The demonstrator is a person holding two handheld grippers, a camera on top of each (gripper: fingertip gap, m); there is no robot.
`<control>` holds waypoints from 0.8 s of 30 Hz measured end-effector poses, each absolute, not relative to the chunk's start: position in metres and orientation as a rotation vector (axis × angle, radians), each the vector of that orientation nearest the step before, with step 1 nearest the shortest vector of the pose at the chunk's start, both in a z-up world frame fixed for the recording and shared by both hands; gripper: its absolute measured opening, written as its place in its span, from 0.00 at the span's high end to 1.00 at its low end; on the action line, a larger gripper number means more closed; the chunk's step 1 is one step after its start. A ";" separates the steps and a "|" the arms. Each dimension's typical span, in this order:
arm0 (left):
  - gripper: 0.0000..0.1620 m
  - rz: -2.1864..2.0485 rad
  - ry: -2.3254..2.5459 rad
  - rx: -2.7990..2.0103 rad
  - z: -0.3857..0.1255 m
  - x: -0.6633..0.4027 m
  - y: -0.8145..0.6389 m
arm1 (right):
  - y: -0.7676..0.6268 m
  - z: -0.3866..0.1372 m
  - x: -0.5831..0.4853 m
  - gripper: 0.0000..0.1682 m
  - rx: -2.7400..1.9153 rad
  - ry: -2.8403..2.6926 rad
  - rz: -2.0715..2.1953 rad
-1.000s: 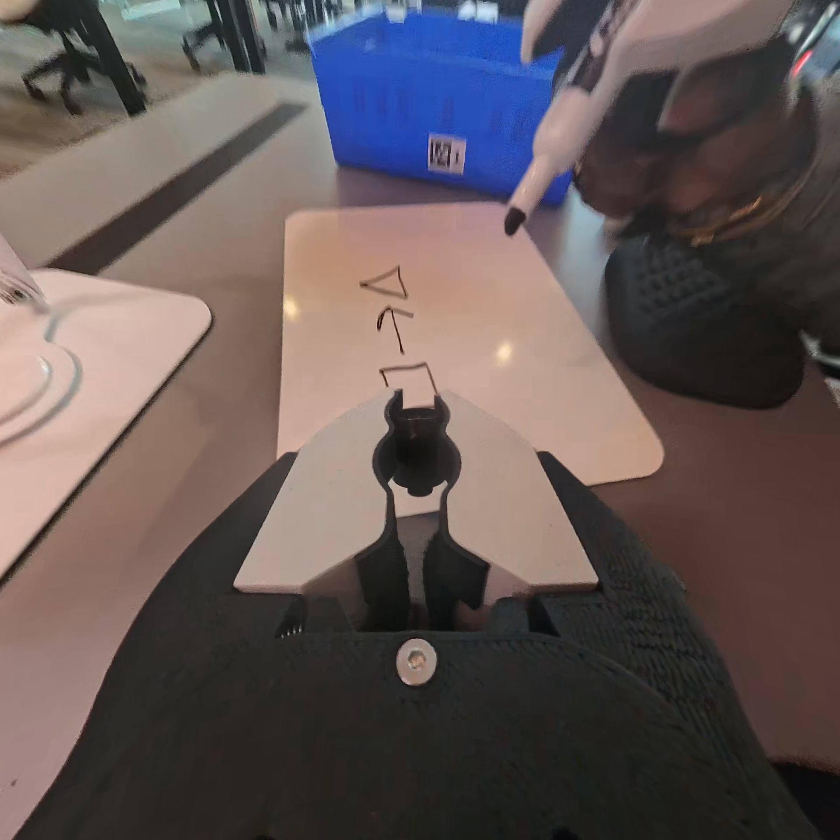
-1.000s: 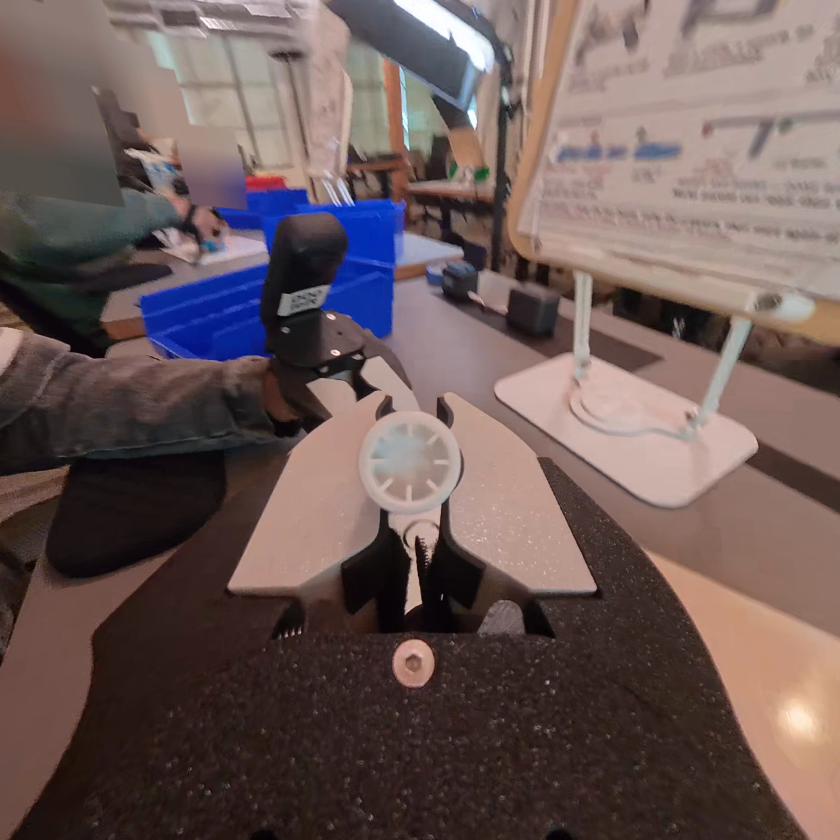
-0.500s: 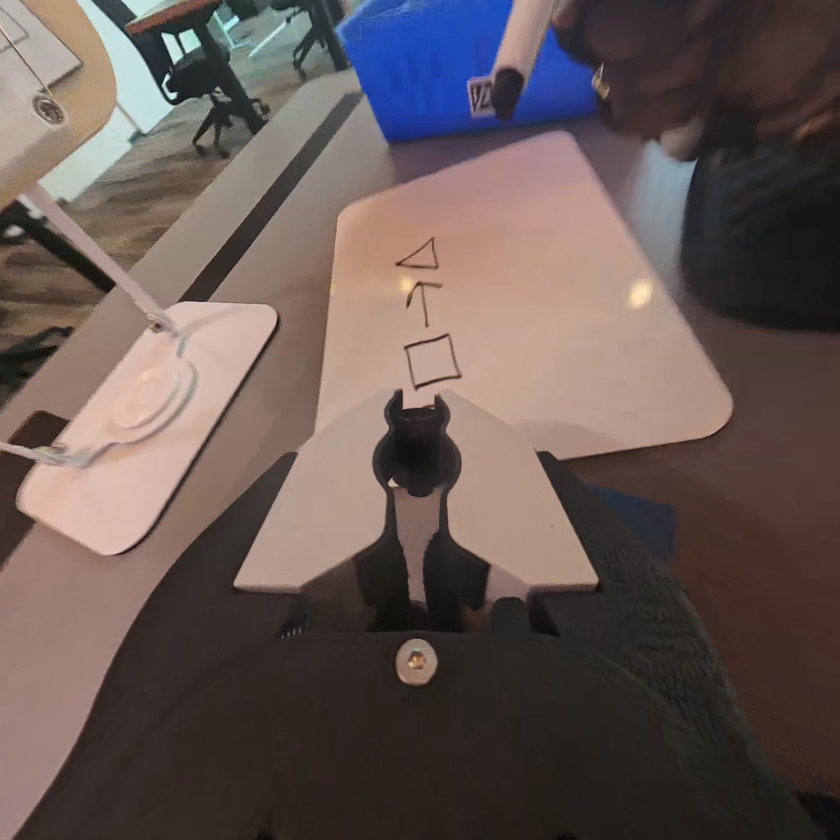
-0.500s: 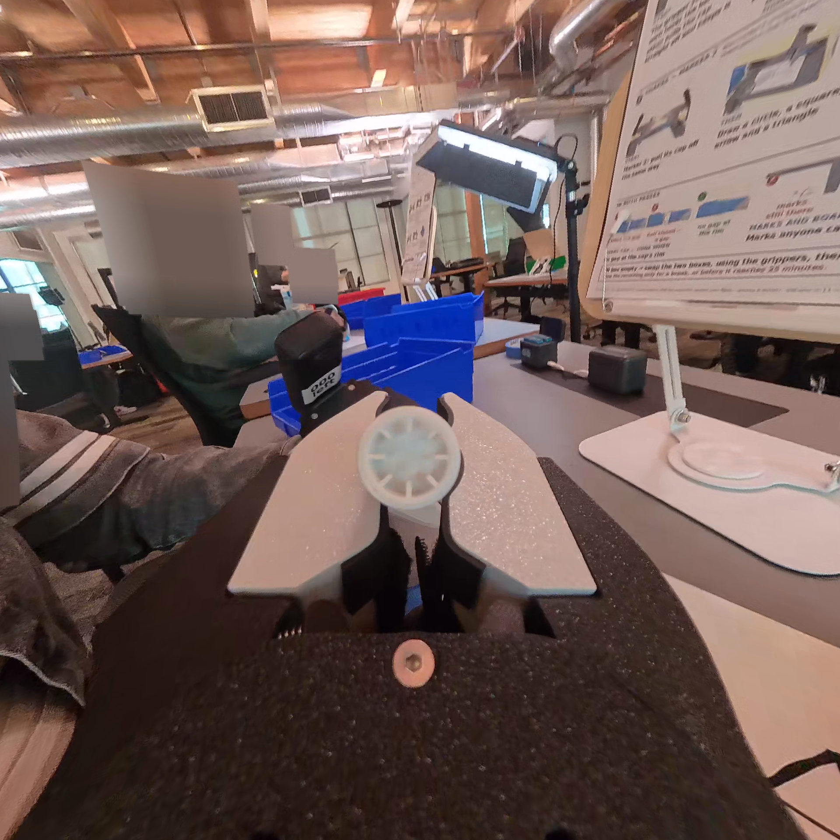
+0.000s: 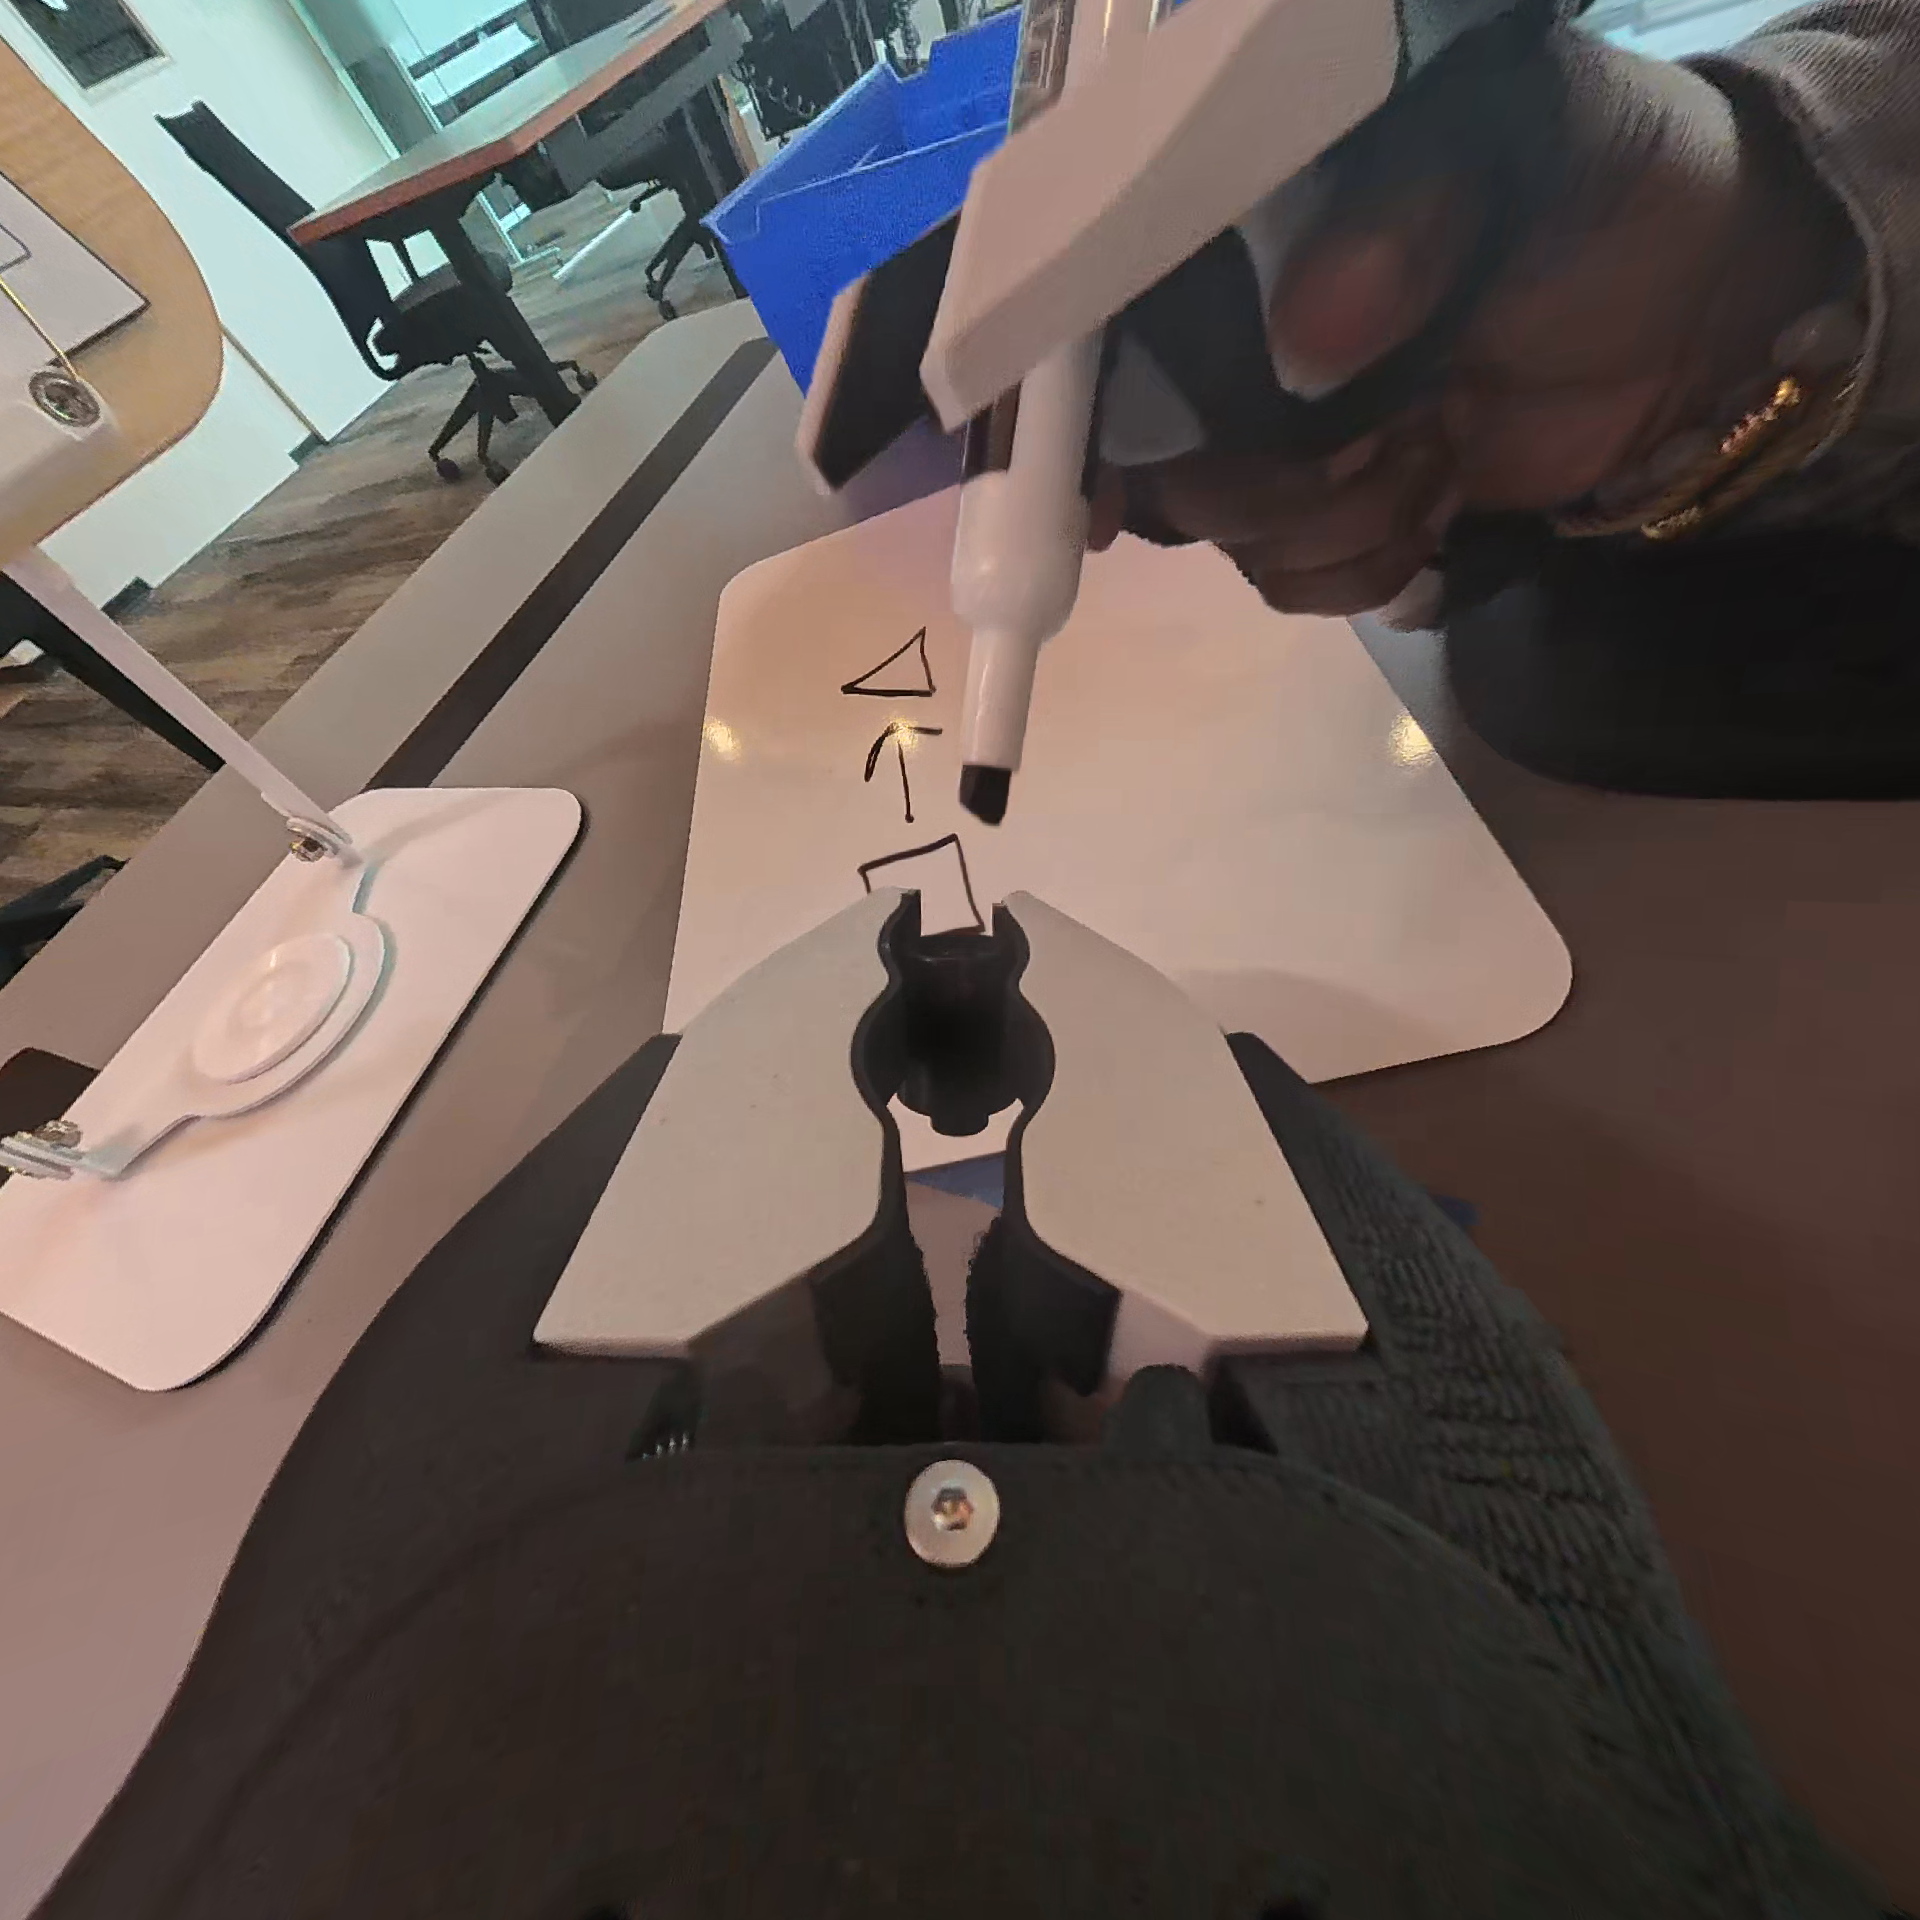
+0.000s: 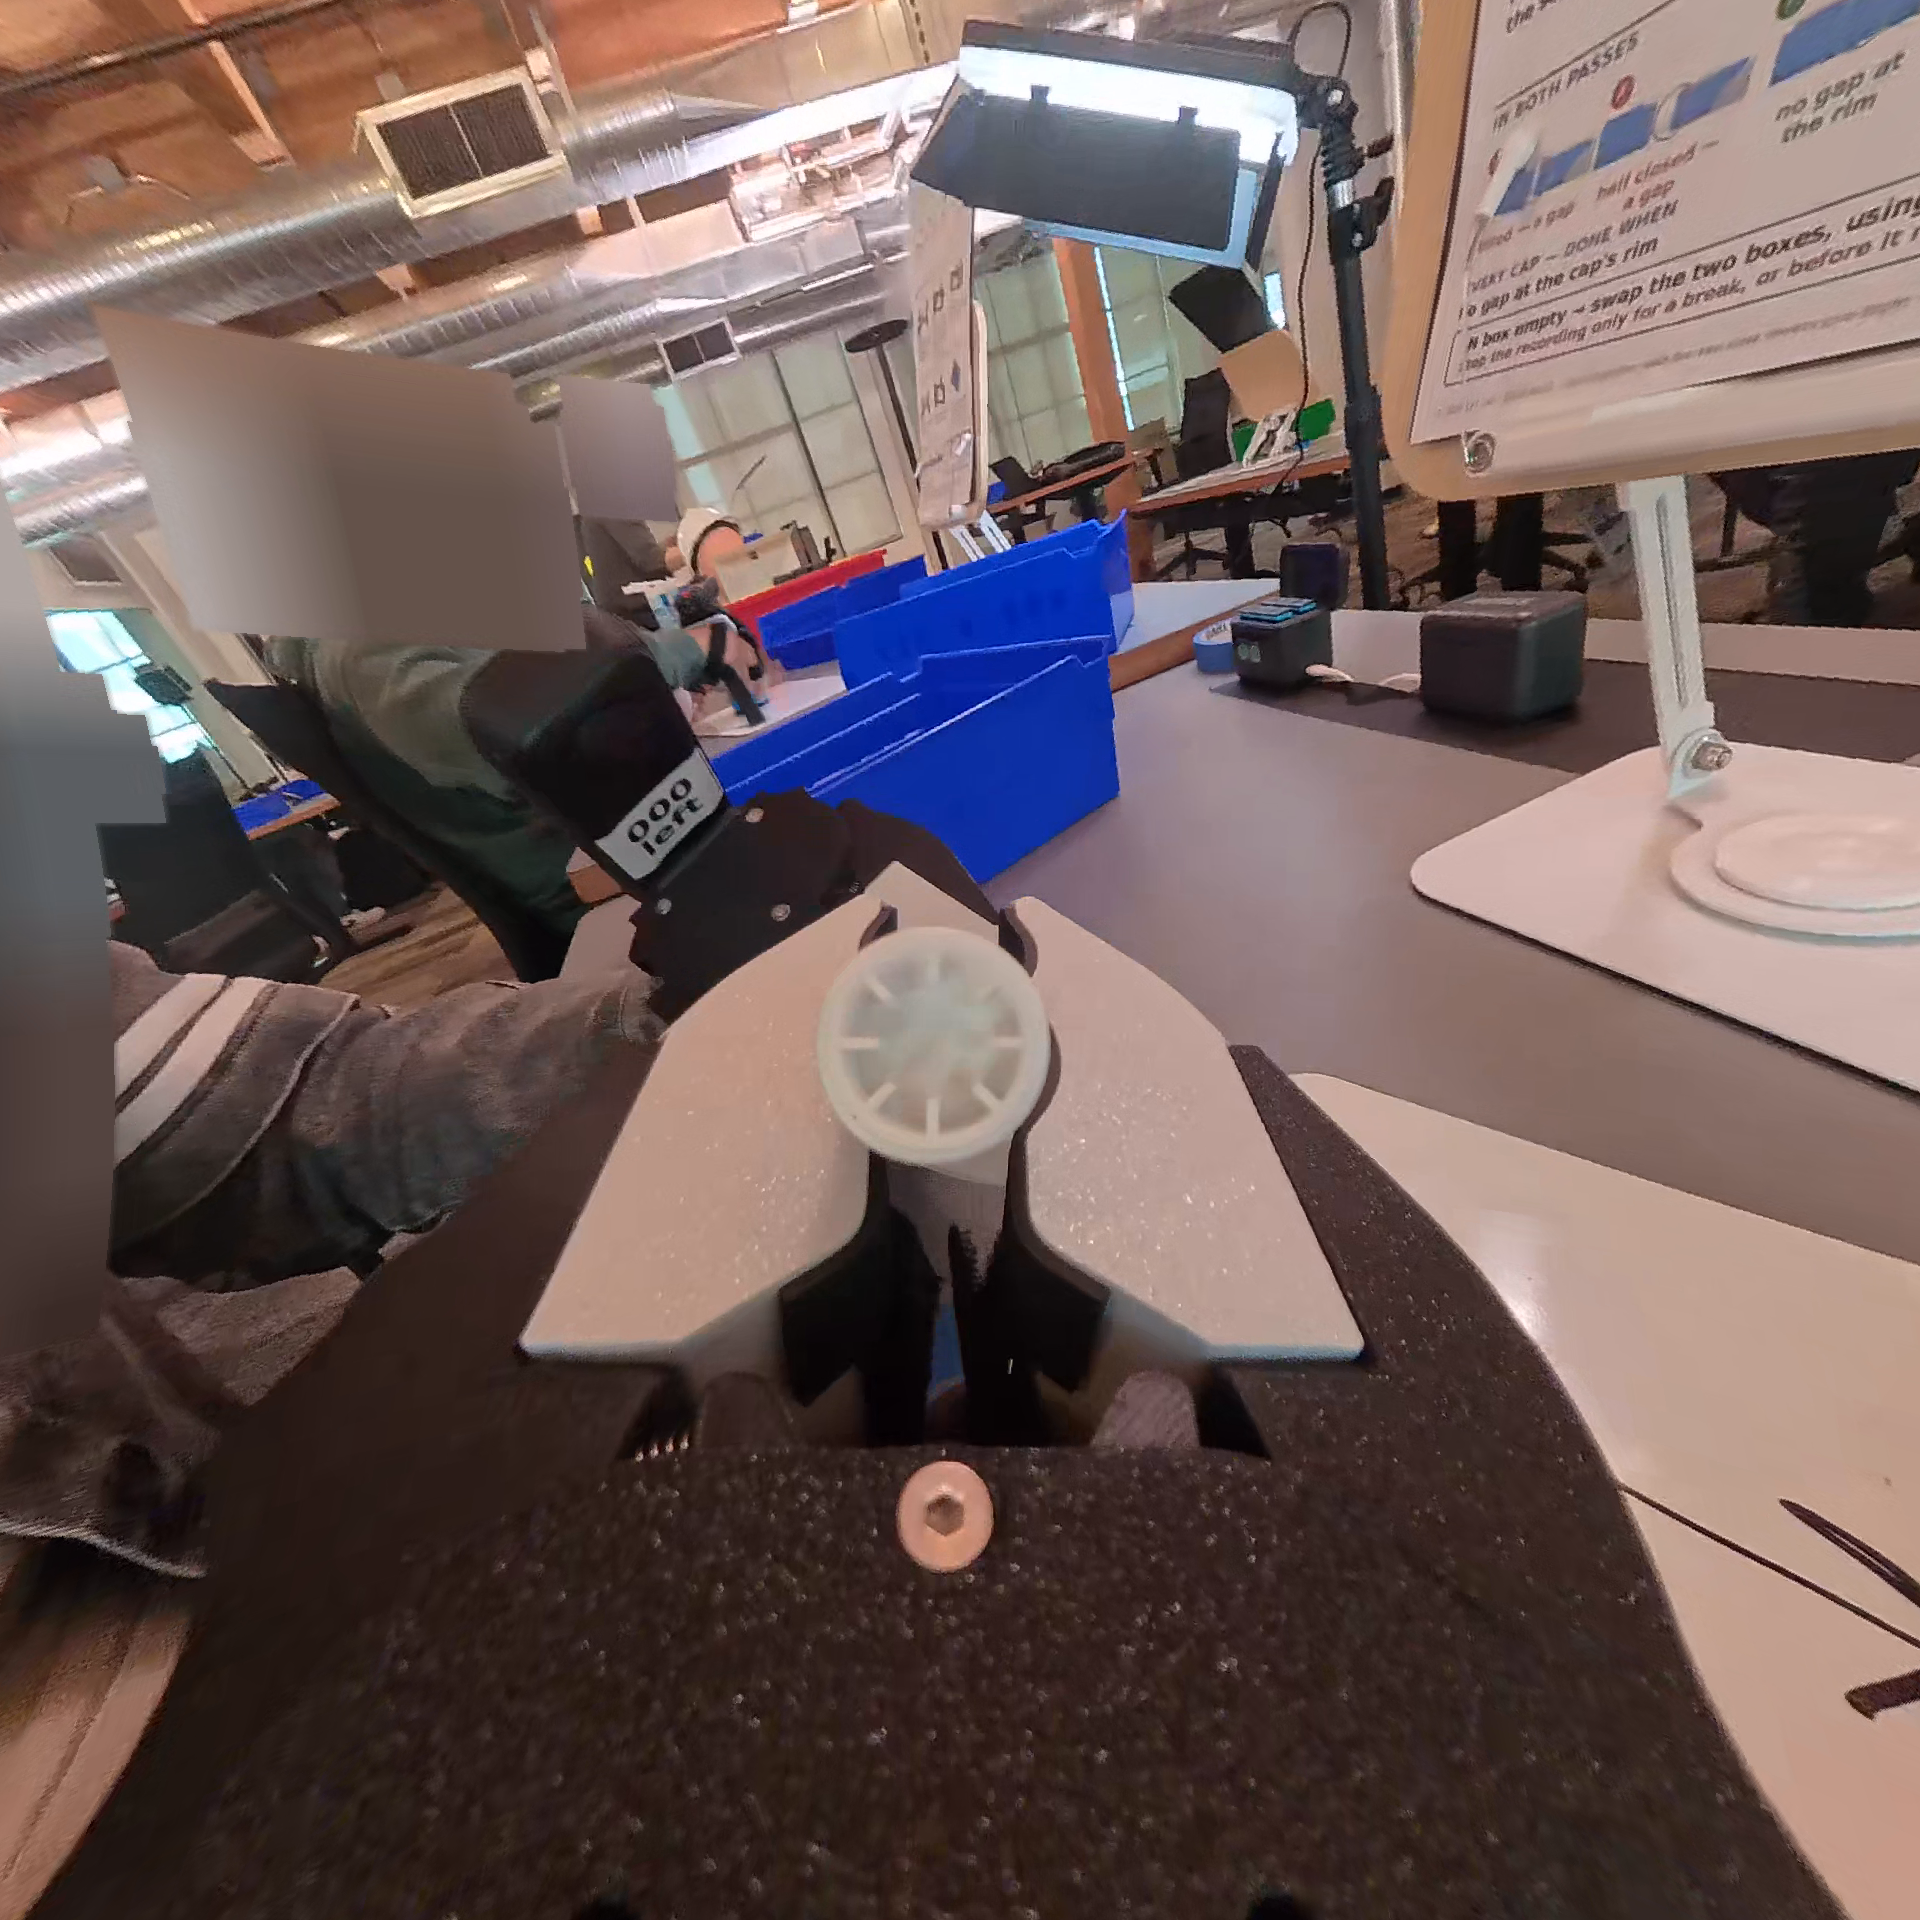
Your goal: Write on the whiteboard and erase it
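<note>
- Open-plan workshop all round: exposed ducts overhead, a lit panel lamp (image 6: 1117, 156) on a stand, office chairs and desks beyond a dark brown table (image 5: 1662, 1195).
- Printed matter is plentiful but stays unquoted: an instruction sheet on a tilted display board (image 6: 1683, 197) at the right wrist view's upper right, a small white sticker on the handle of the left gripper (image 6: 940, 914) as that view shows it, and a tag on the blue bin (image 5: 883, 187).
- On the whiteboard (image 5: 1195, 883), lying flat on the table, three black drawings run in a row: a triangle (image 5: 894, 665), an arrow (image 5: 899, 764) and a square (image 5: 920, 883).
- Left gripper (image 5: 953, 909) has its jaws drawn in around a black marker cap (image 5: 951, 1023), the cap sitting in the round notch between them, just short of the board's near edge.
- Right gripper (image 5: 940, 379) comes in from above, jaws clamped on the white marker (image 5: 1003, 592); its bare black tip hangs just above the board, beside the arrow and near the square's far corner. From behind, the right gripper (image 6: 940, 920) shows the marker (image 6: 932, 1049) as a ribbed white end.
- A white stand base (image 5: 260, 1039) lies left of the board, apart from it; bare table separates them, and the board's right half is unmarked.
</note>
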State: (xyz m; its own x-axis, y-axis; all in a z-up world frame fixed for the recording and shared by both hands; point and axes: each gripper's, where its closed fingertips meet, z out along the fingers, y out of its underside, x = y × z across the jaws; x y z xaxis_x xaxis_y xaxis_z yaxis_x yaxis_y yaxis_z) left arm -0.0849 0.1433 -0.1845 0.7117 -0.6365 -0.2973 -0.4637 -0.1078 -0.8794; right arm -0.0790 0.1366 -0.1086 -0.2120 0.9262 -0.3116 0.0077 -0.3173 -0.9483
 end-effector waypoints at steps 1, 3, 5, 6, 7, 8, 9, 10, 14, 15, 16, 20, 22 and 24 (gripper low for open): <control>0.92 -0.178 0.886 -1.751 -0.185 -0.084 0.143 | 0.136 -0.111 -0.080 0.89 -1.325 -1.186 1.608; 0.92 -0.155 0.912 -1.759 -0.188 -0.082 0.142 | 0.137 -0.116 -0.082 0.89 -1.347 -1.212 1.568; 0.92 -0.172 0.927 -1.763 -0.190 -0.076 0.140 | 0.134 -0.118 -0.084 0.89 -1.349 -1.222 1.565; 0.92 -0.189 0.927 -1.763 -0.190 -0.074 0.139 | 0.132 -0.121 -0.086 0.89 -1.358 -1.236 1.565; 0.92 -0.200 0.924 -1.764 -0.190 -0.072 0.139 | 0.130 -0.123 -0.087 0.89 -1.367 -1.249 1.558; 0.92 -0.198 0.922 -1.777 -0.191 -0.073 0.139 | 0.129 -0.123 -0.088 0.89 -1.365 -1.250 1.557; 0.92 -0.207 0.923 -1.778 -0.191 -0.073 0.138 | 0.128 -0.123 -0.088 0.89 -1.363 -1.254 1.558; 0.92 -0.217 0.921 -1.779 -0.191 -0.073 0.138 | 0.128 -0.123 -0.088 0.89 -1.361 -1.255 1.557; 0.92 -0.230 0.922 -1.776 -0.190 -0.072 0.137 | 0.128 -0.124 -0.087 0.89 -1.362 -1.266 1.556; 0.92 -0.228 0.921 -1.784 -0.191 -0.073 0.137 | 0.127 -0.125 -0.087 0.89 -1.366 -1.277 1.547; 0.92 -0.227 0.920 -1.794 -0.192 -0.073 0.137 | 0.127 -0.126 -0.088 0.89 -1.366 -1.286 1.537; 0.92 -0.286 0.924 -1.786 -0.190 -0.065 0.134 | 0.120 -0.137 -0.094 0.88 -1.386 -1.336 1.509; 0.92 -0.297 0.930 -1.820 -0.197 -0.063 0.133 | 0.119 -0.139 -0.095 0.89 -1.388 -1.335 1.504; 0.92 -0.394 0.904 -1.826 -0.199 -0.057 0.130 | 0.118 -0.140 -0.096 0.89 -1.392 -1.335 1.499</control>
State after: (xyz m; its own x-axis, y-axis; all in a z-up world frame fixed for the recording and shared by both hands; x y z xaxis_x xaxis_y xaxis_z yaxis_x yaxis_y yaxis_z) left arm -0.0566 0.1301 -0.1989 0.6651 -0.7347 -0.1337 -0.4024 -0.2017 -0.8930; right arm -0.0956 0.1175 -0.1403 -0.1920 0.9446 -0.2662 0.1552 -0.2386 -0.9586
